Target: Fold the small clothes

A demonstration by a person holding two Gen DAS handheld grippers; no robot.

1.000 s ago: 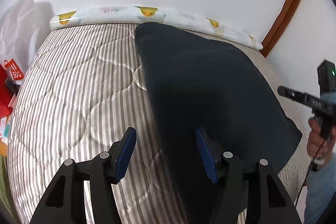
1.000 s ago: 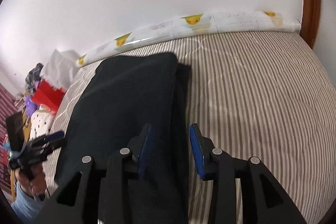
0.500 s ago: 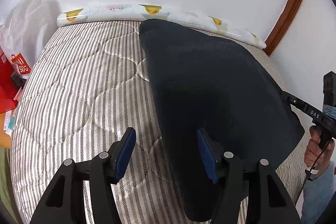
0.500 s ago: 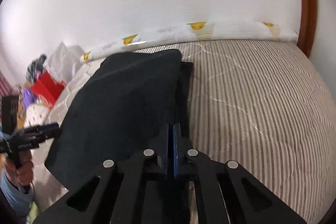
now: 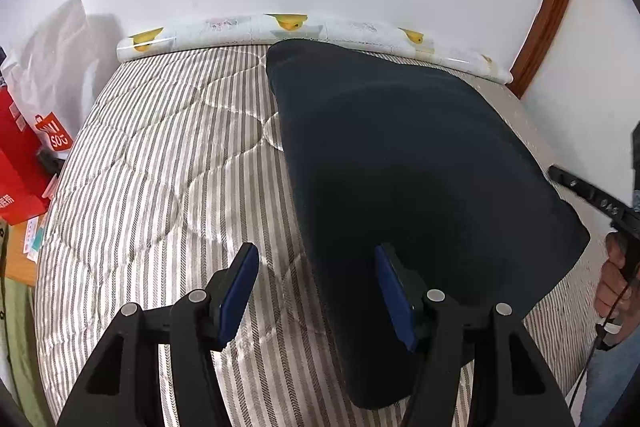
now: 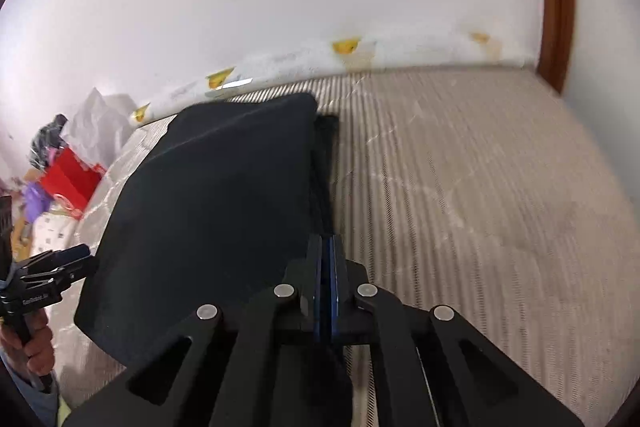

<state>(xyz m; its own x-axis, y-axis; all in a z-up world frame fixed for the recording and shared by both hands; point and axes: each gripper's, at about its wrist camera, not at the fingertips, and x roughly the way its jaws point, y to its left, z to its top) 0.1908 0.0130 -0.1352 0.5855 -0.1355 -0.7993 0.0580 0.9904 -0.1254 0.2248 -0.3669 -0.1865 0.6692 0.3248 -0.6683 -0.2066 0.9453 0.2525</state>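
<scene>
A dark navy garment (image 5: 400,163) lies folded on the striped quilted bed (image 5: 168,155). My left gripper (image 5: 316,291) is open, its right finger over the garment's near left edge and its left finger over bare quilt. In the right wrist view my right gripper (image 6: 326,255) is shut on the garment's (image 6: 216,203) near right edge and lifts it a little. The right gripper also shows at the right edge of the left wrist view (image 5: 588,193); the left gripper shows at the left in the right wrist view (image 6: 52,275).
A rolled duck-print mat (image 5: 280,31) lies along the white wall at the bed's far edge. Red boxes and white bags (image 5: 24,155) stand beside the bed's left side. A wooden door frame (image 5: 548,7) is at the far right.
My right gripper has shut on the garment's edge and risen with it. My left gripper stays open and has drawn back slightly.
</scene>
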